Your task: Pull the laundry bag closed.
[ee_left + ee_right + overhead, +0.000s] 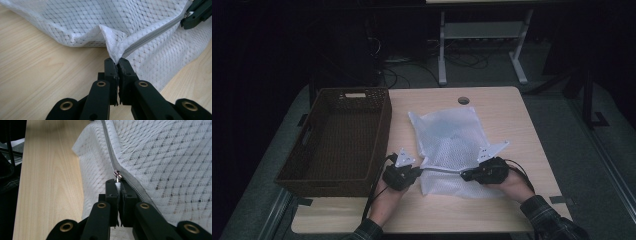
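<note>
Both hands come in over the bench's (512, 107) near edge. Left claw (117, 63) is clamped on the end corner of the white mesh bag (452, 145), just where the grey zipper (152, 32) ends. Right claw (118, 185) is clamped on the zipper pull (117, 175), farther along the same zipper. That bag lies flat mid-bench, toward the near edge, with a brown wicker basket (317, 145) along the left edge.

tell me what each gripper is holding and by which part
Left gripper pinches the white mesh bag by the corner at the zipper's end. Right gripper clamps the zipper pull.
</note>
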